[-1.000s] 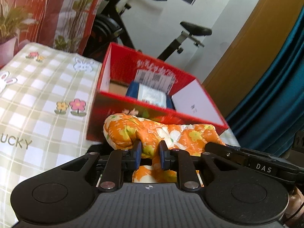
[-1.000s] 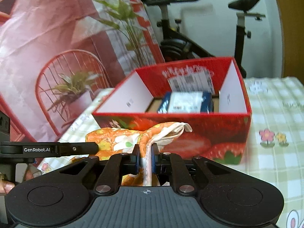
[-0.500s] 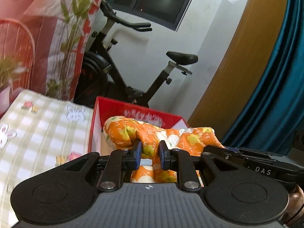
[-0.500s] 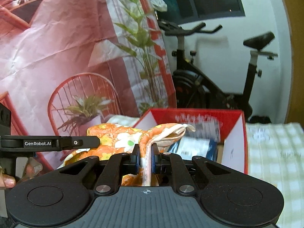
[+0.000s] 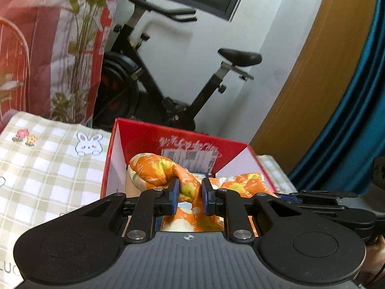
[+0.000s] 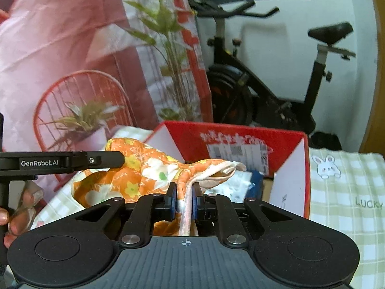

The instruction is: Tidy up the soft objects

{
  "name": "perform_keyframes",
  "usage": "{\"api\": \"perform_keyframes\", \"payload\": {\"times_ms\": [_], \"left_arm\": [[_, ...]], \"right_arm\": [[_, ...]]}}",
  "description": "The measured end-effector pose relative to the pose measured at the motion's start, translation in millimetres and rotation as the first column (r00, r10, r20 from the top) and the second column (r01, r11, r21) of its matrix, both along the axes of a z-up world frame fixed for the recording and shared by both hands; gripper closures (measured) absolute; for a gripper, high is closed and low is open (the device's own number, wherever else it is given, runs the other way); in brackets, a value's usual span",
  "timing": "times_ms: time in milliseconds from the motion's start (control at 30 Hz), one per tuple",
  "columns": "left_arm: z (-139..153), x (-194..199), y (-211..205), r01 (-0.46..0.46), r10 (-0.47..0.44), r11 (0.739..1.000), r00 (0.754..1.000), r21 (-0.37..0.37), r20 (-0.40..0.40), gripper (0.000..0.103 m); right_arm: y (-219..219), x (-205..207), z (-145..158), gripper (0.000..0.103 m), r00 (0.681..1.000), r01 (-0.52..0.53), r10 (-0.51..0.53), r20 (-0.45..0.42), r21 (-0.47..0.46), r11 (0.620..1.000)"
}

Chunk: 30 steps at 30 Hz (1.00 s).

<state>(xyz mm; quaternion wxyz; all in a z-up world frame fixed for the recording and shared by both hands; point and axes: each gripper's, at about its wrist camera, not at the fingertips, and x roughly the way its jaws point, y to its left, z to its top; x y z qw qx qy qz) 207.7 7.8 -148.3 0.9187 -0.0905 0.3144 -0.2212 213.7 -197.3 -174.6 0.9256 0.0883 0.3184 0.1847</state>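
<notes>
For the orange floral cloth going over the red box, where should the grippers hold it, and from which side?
Keep the present hold: the left gripper pinches a bunched fold of the orange floral cloth, and the right gripper clamps its pale hemmed edge. Both come from the near side of the red box, so the limp cloth spans between them.

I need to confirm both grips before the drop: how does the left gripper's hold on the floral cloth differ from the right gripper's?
The left gripper pinches a thick bunched fold of the orange floral cloth, jaws slightly apart; the right gripper clamps a thin flat edge showing the pale lining, jaws nearly touching. The left end sits over the red box; the right end reaches its near wall. Both are shut on the same cloth.
</notes>
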Motion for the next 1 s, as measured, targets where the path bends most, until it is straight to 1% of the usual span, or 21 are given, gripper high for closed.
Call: {"api": "perform_keyframes", "payload": {"times_ms": [200, 333, 367, 500, 567, 600, 633, 667, 700, 800, 1000], "left_arm": [[-17.9, 29.9, -6.3, -0.004, 0.006, 0.999, 0.998, 0.039, -0.057, 0.083], [-22.0, 42.3, -9.9, -0.012, 0.015, 0.998, 0.998, 0.058, -0.059, 0.083], [-22.8, 44.9, -11.5, -0.014, 0.018, 0.998, 0.998, 0.069, -0.054, 0.082], [-26.6, 49.8, -16.6, -0.031, 0.037, 0.991, 0.998, 0.128, -0.043, 0.081], [-27.0, 49.6, -17.0, -0.034, 0.040, 0.986, 0.999, 0.161, -0.031, 0.079], [-26.6, 48.6, -17.1, -0.034, 0.039, 0.983, 0.999, 0.178, -0.020, 0.075], [-26.1, 47.5, -16.8, -0.035, 0.038, 0.981, 0.999, 0.192, -0.011, 0.066], [-24.8, 46.3, -16.3, -0.040, 0.041, 0.978, 0.999, 0.205, -0.002, 0.060], [-23.5, 45.1, -14.5, -0.045, 0.045, 0.977, 0.999, 0.208, 0.006, 0.055], [-19.1, 42.0, -11.5, -0.034, 0.034, 0.981, 0.999, 0.190, 0.005, 0.055], [-14.5, 28.7, -10.1, -0.022, 0.022, 0.981, 1.000, 0.190, 0.003, 0.055]], "right_arm": [[-6.2, 27.4, -22.3, 0.090, 0.996, 0.024, -0.023, -0.092, 0.007, 1.000], [-5.7, 39.1, -29.5, 0.086, 0.994, 0.042, -0.043, -0.100, -0.007, 0.999], [-5.0, 41.5, -30.8, 0.081, 0.994, 0.046, -0.048, -0.099, -0.015, 0.999], [-7.5, 51.1, -38.6, 0.068, 0.988, 0.083, -0.089, -0.125, -0.049, 0.995], [-11.9, 51.6, -40.8, 0.053, 0.985, 0.103, -0.108, -0.132, -0.041, 0.994], [-13.9, 50.5, -42.1, 0.050, 0.984, 0.114, -0.119, -0.134, -0.041, 0.993], [-16.1, 50.6, -42.8, 0.043, 0.983, 0.120, -0.125, -0.136, -0.045, 0.992], [-18.5, 50.1, -43.6, 0.041, 0.981, 0.128, -0.134, -0.137, -0.050, 0.990], [-20.9, 48.9, -44.3, 0.040, 0.980, 0.140, -0.146, -0.138, -0.054, 0.989], [-28.5, 43.7, -44.5, 0.040, 0.978, 0.153, -0.158, -0.138, -0.047, 0.987], [-31.1, 28.4, -39.6, 0.041, 0.982, 0.140, -0.144, -0.122, -0.042, 0.989]]}}
